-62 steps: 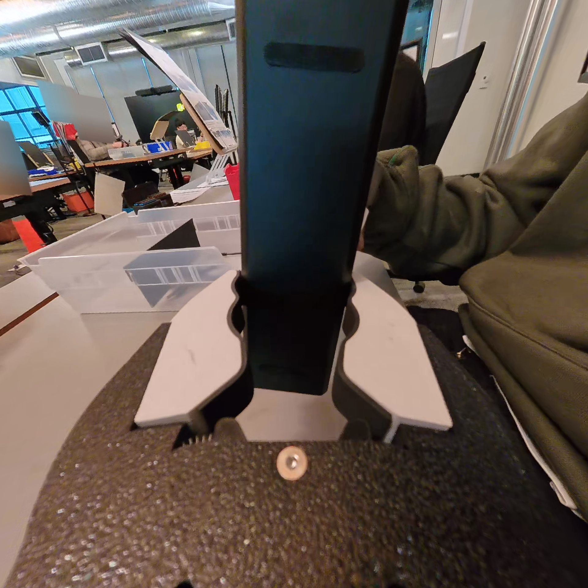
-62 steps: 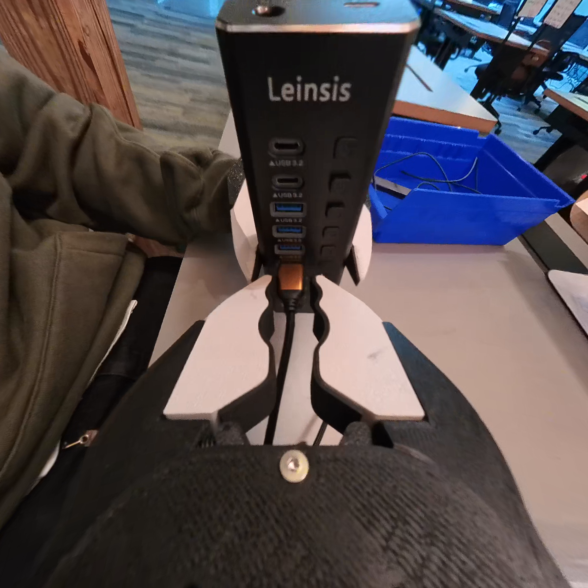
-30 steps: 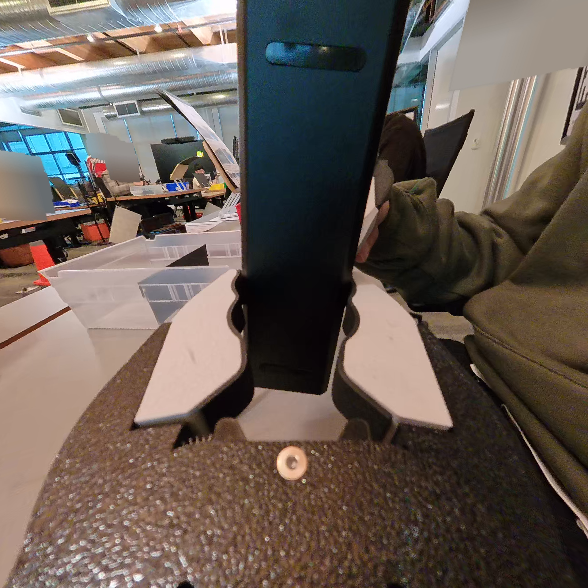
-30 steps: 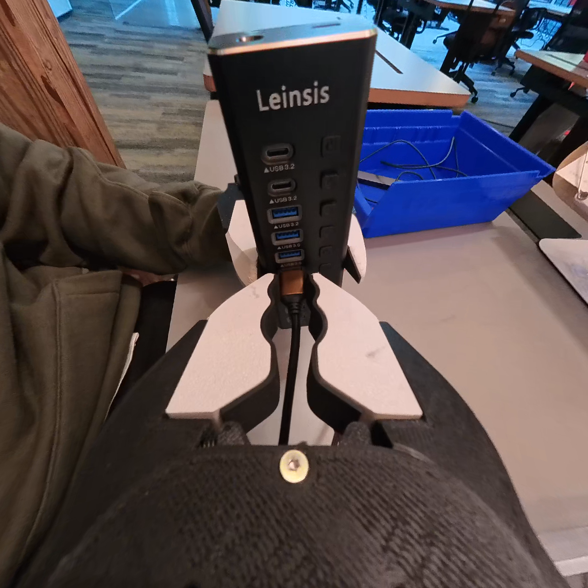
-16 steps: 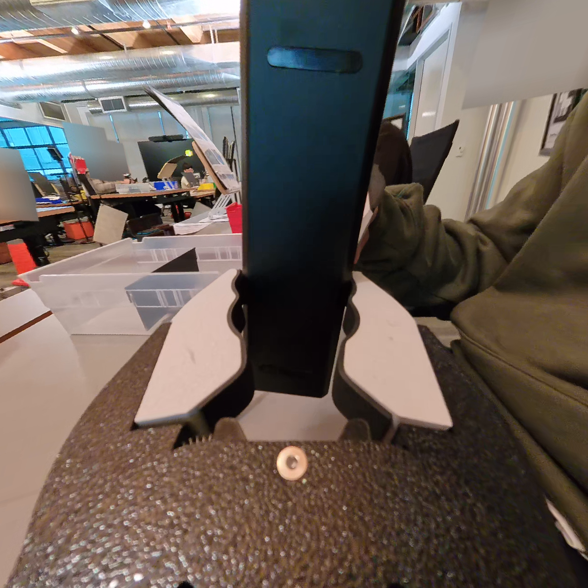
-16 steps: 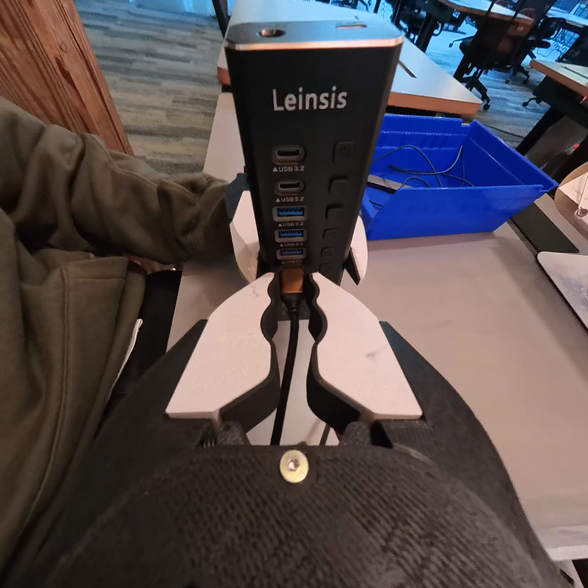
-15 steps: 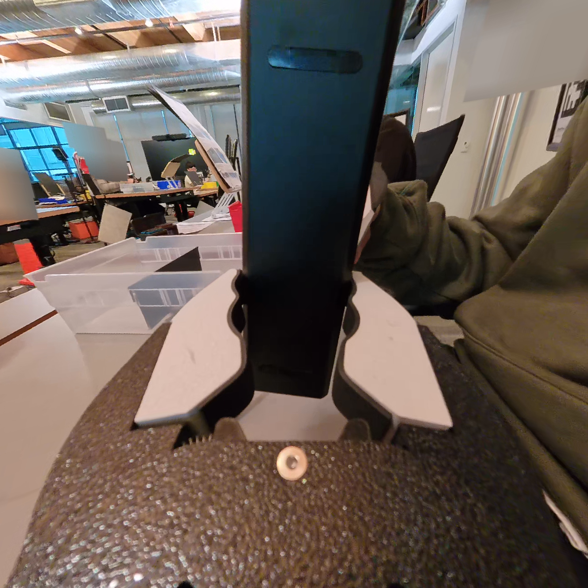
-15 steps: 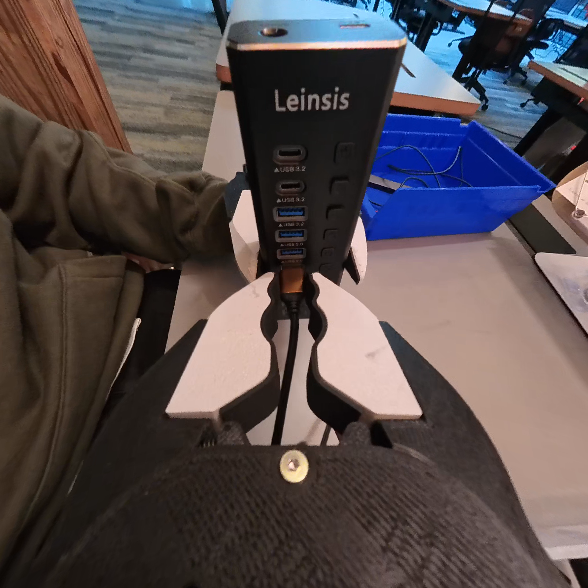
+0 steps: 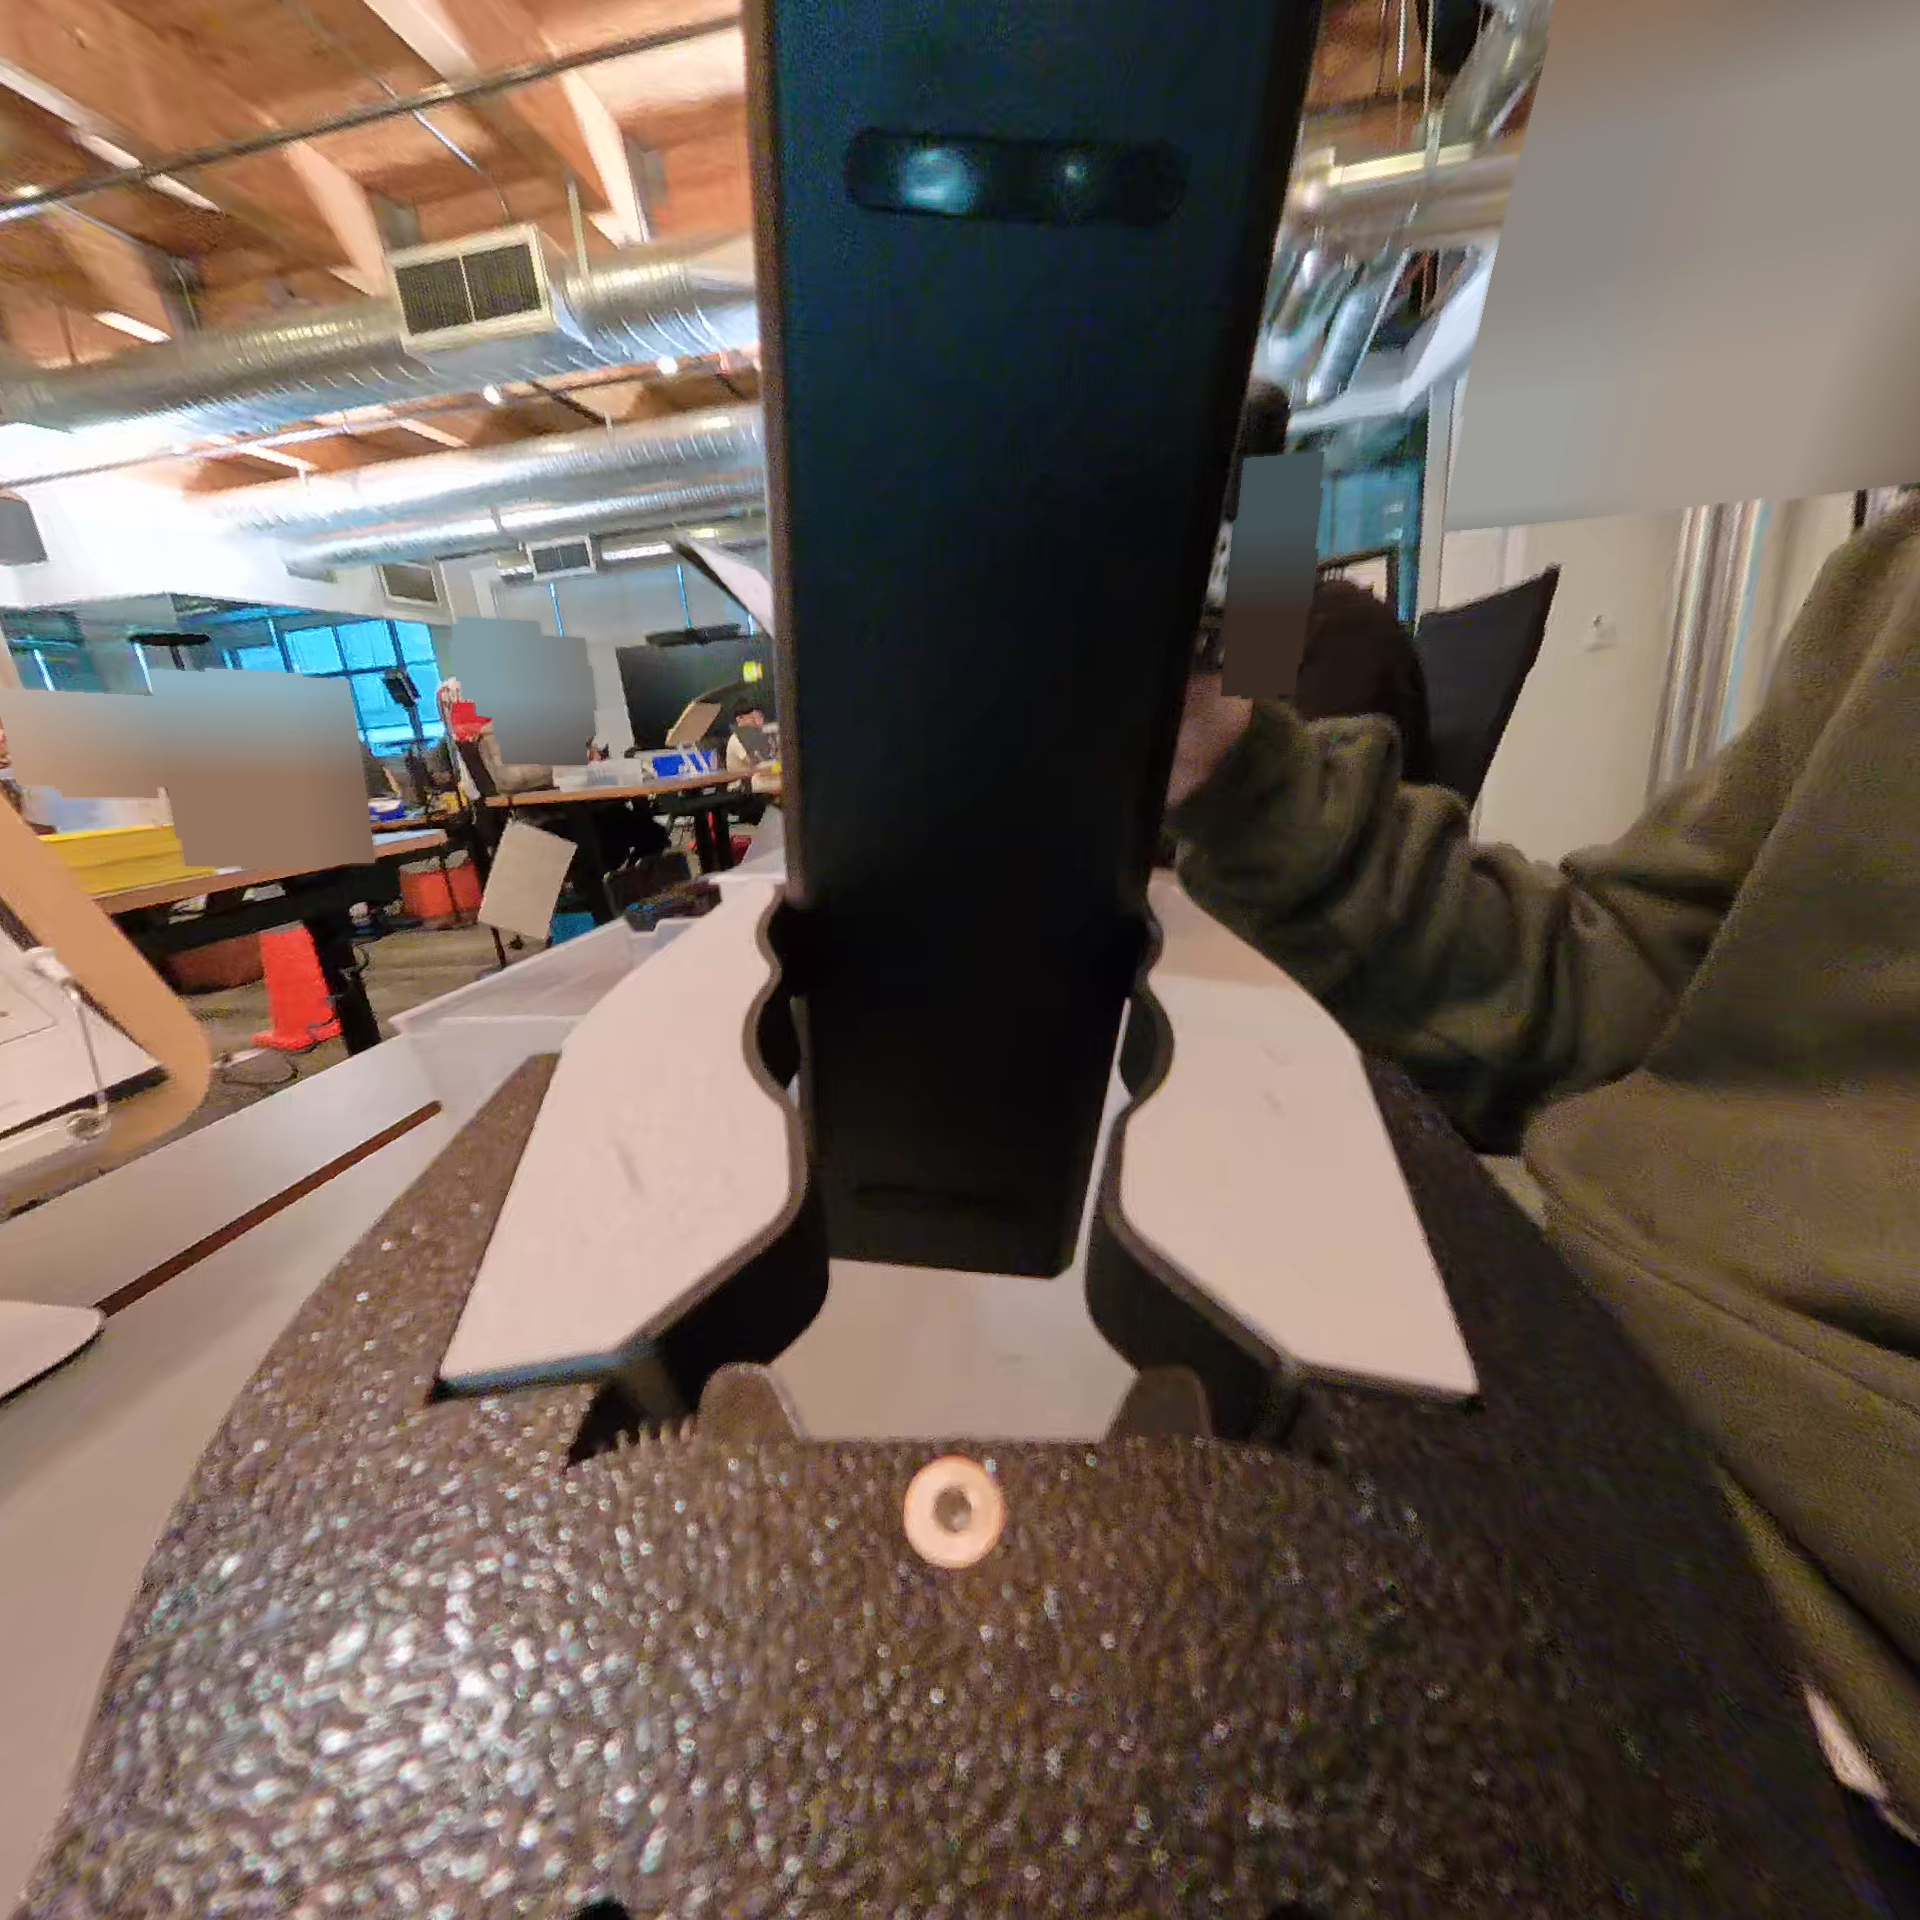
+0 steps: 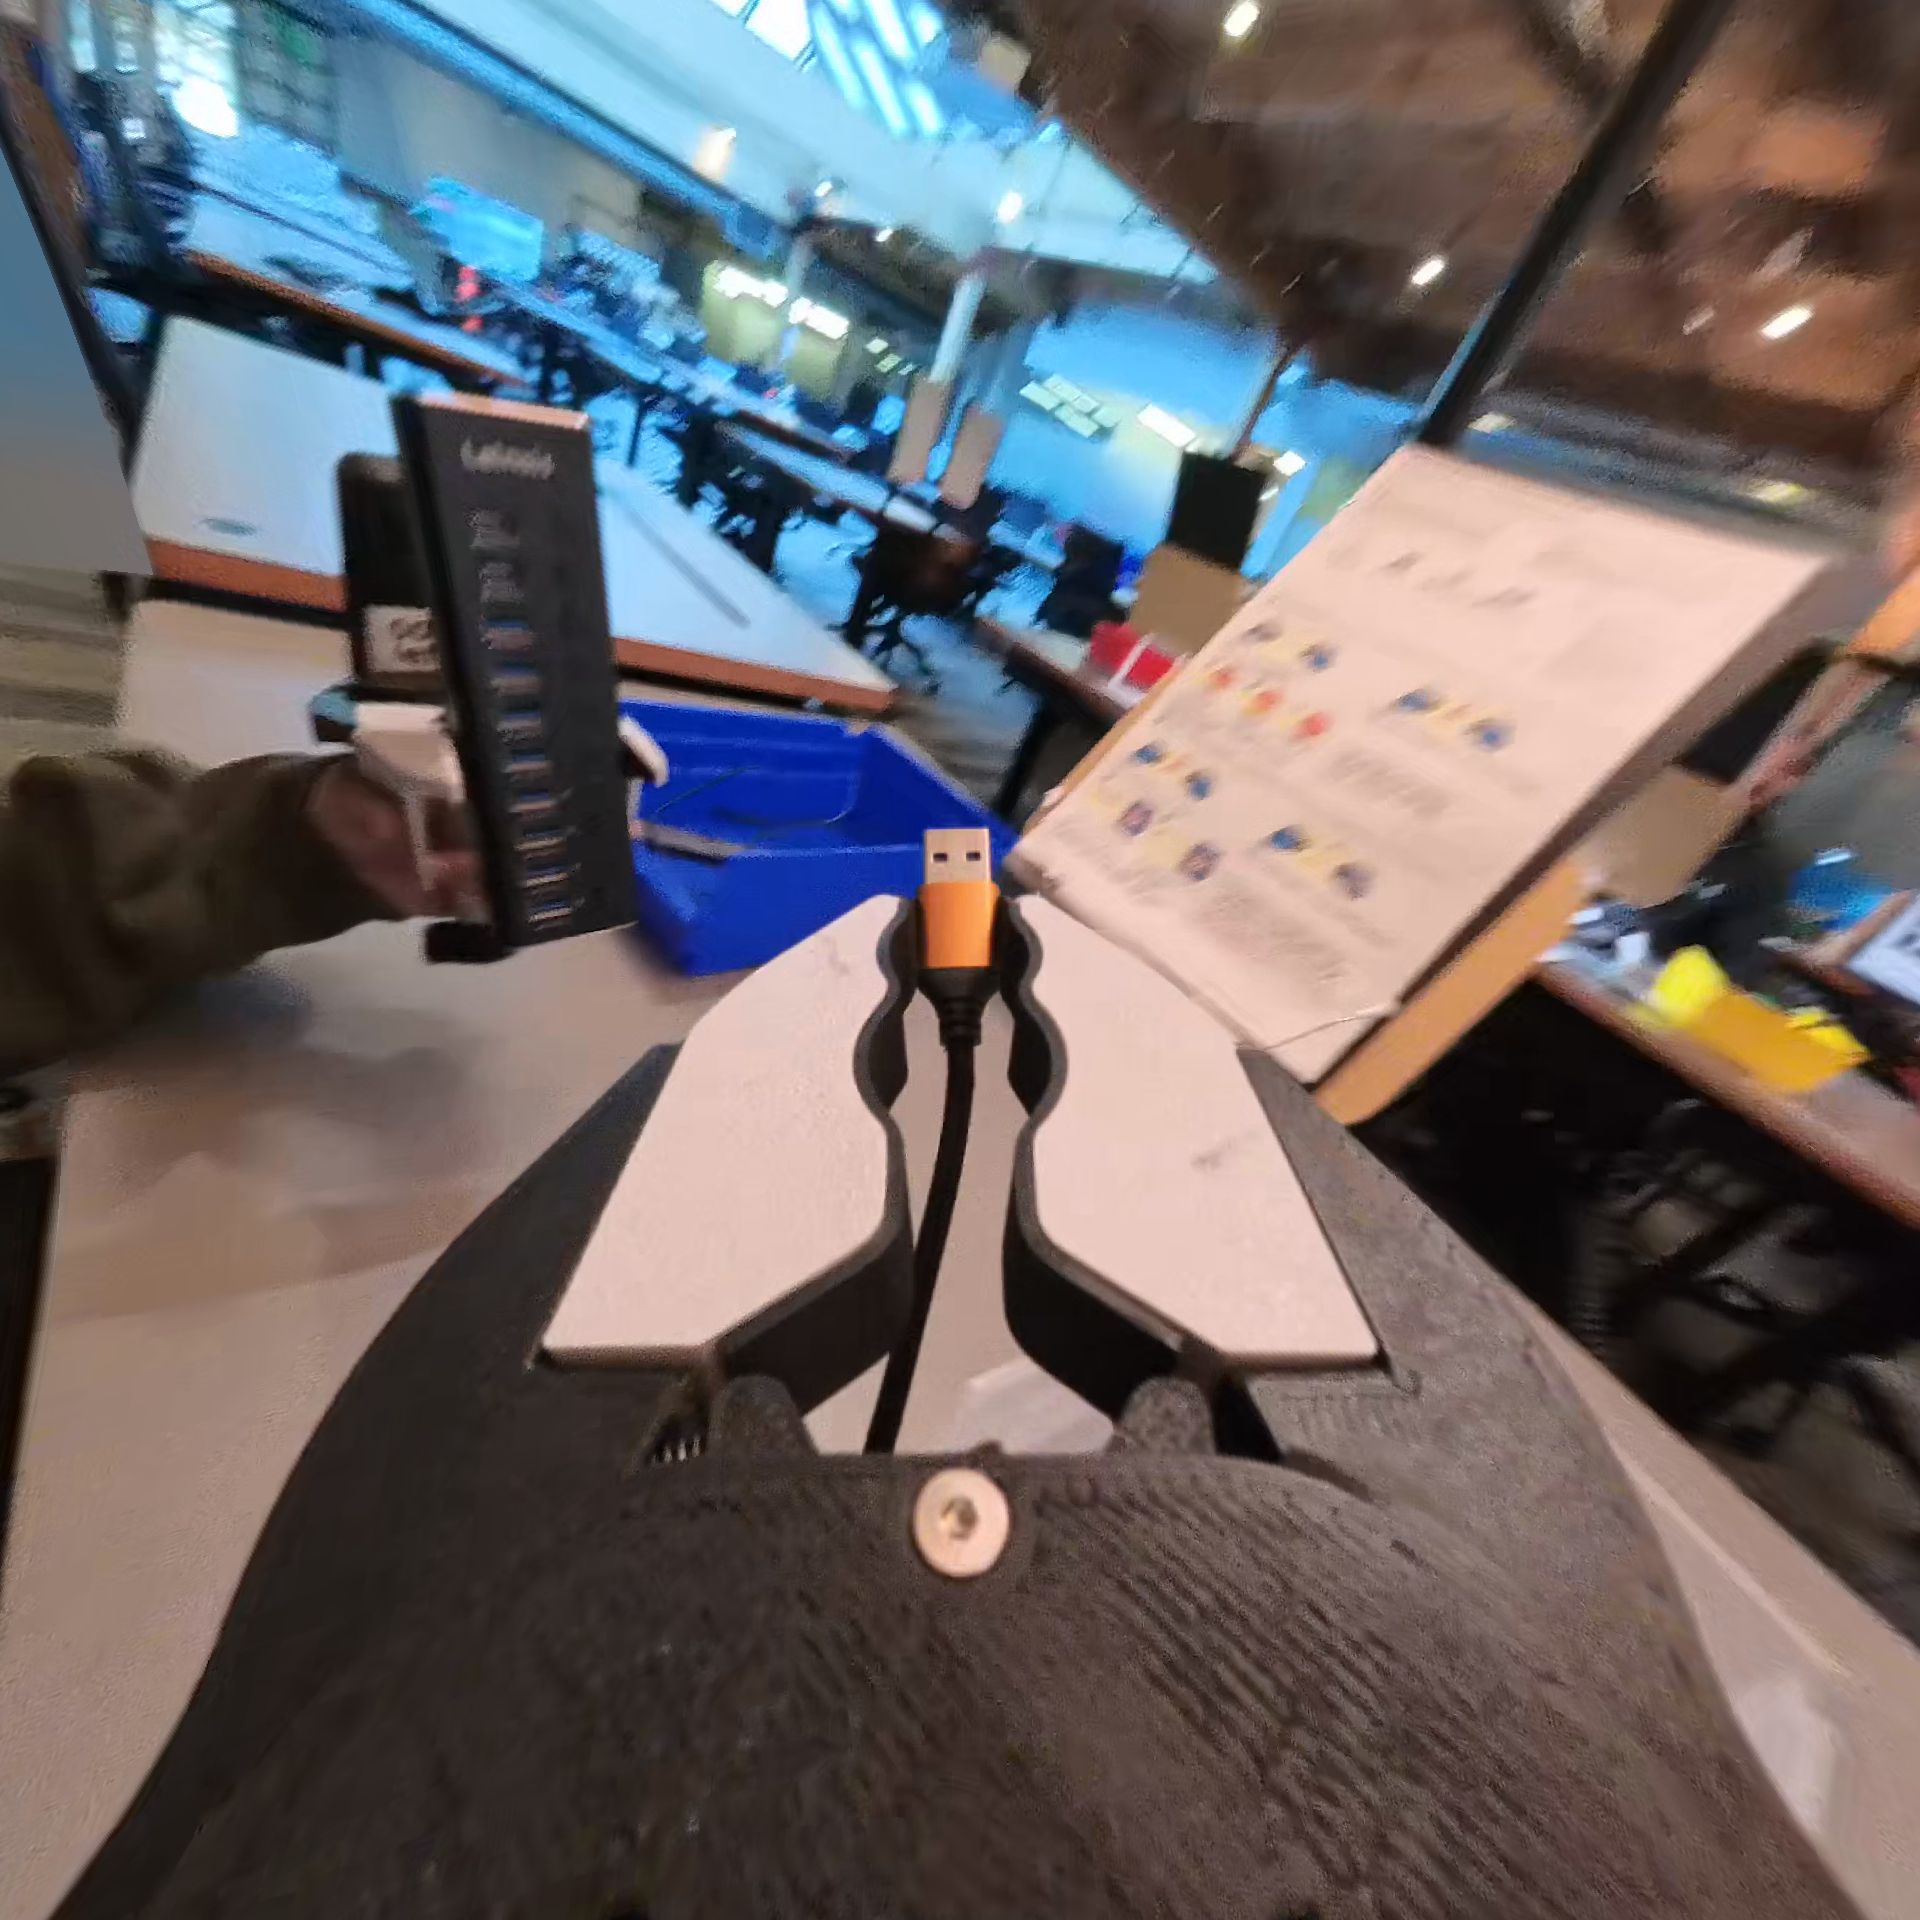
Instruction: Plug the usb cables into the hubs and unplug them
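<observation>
My left gripper (image 9: 956,925) is shut on the lower end of a tall black USB hub (image 9: 997,582) and holds it upright; I see its plain back. In the right wrist view the same hub (image 10: 520,707) stands at the left, port side showing, held in the other gripper (image 10: 416,769). My right gripper (image 10: 956,914) is shut on the orange USB plug (image 10: 956,914) of a black cable (image 10: 930,1195). The plug's metal tip is bare and points up, well apart from the hub, to its right.
A blue bin (image 10: 821,831) with cables stands behind the plug on the grey table (image 10: 260,1195). A tilted board with a printed sheet (image 10: 1382,748) stands at the right. A clear plastic tray (image 9: 520,1008) lies behind the left gripper. An olive sleeve (image 9: 1558,956) is at the right. About 20 cm separates my left fingertips from my right.
The orange plug has come out of the hub's lowest port. My right gripper has pulled back and swung to the right with it. The left gripper has kept the hub and tilted up.
</observation>
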{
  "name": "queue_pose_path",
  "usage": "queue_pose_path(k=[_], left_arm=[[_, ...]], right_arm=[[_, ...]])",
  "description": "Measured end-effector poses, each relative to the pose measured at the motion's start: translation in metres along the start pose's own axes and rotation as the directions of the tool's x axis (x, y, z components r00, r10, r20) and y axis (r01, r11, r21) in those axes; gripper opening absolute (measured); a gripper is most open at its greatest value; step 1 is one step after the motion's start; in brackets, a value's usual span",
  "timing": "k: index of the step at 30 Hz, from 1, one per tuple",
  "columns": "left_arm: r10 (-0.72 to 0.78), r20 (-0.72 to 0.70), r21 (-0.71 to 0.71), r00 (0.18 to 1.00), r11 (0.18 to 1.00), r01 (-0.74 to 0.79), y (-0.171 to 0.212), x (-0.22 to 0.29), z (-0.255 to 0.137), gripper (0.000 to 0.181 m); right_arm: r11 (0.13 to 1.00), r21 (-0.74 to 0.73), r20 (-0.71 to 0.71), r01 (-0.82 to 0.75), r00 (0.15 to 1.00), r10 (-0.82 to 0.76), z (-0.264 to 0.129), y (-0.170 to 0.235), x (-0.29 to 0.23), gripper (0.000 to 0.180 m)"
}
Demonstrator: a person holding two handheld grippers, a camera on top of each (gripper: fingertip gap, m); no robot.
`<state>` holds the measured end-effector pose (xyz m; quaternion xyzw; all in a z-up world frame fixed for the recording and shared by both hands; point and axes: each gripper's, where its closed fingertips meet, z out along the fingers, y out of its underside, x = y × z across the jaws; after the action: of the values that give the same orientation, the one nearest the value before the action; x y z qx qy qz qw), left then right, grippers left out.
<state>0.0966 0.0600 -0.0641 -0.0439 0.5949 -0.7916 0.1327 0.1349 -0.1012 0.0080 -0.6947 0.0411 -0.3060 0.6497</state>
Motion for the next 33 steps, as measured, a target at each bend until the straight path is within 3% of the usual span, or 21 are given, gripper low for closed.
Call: queue_pose_path(k=[2,5,10,13,16,19,22,25,28,33], left_arm=[[0.024,0.011,-0.038,1.0,0.999,-0.023,0.004,0.0,-0.002,0.06],[0.012,-0.02,-0.037,1.0,0.999,-0.013,0.006,0.005,0.001,0.06],[0.0,-0.052,-0.067,0.999,0.998,-0.004,0.013,0.011,0.008,0.06],[-0.005,-0.073,-0.075,0.997,0.997,-0.001,0.016,0.015,0.011,0.06],[-0.022,-0.081,-0.075,0.996,0.997,0.016,0.02,0.015,0.013,0.06],[-0.041,-0.078,-0.077,0.996,0.996,0.036,0.024,0.014,0.012,0.06],[-0.046,-0.071,-0.079,0.996,0.996,0.041,0.025,0.012,0.01,0.06],[-0.056,-0.066,-0.073,0.996,0.996,0.051,0.026,0.01,0.009,0.06],[-0.061,-0.063,-0.079,0.996,0.995,0.056,0.028,0.009,0.008,0.06],[-0.065,-0.071,-0.092,0.995,0.994,0.058,0.03,0.011,0.011,0.06]], right_arm=[[0.997,0.05,-0.141,0.063,0.988,-0.055,-0.025,-0.014,0.029,0.015],[0.983,0.08,-0.414,0.168,0.902,-0.12,-0.064,-0.01,0.081,0.015],[0.988,0.016,-0.529,0.151,0.84,-0.12,-0.065,0.051,0.12,0.015],[0.993,-0.055,-0.501,0.103,0.858,-0.117,-0.039,0.089,0.122,0.015],[0.957,-0.268,-0.491,0.113,0.838,-0.237,-0.01,0.144,0.12,0.016],[0.914,-0.405,-0.368,-0.001,0.915,-0.163,0.02,0.196,0.098,0.015],[0.837,-0.547,-0.251,-0.004,0.955,-0.16,0.03,0.218,0.079,0.018],[0.842,-0.54,-0.212,-0.009,0.969,-0.125,0.029,0.212,0.073,0.037],[0.868,-0.495,-0.268,-0.026,0.955,-0.124,0.012,0.186,0.088,0.044],[0.968,-0.207,-0.291,-0.144,0.953,0.08,-0.014,0.114,0.092,0.064]])
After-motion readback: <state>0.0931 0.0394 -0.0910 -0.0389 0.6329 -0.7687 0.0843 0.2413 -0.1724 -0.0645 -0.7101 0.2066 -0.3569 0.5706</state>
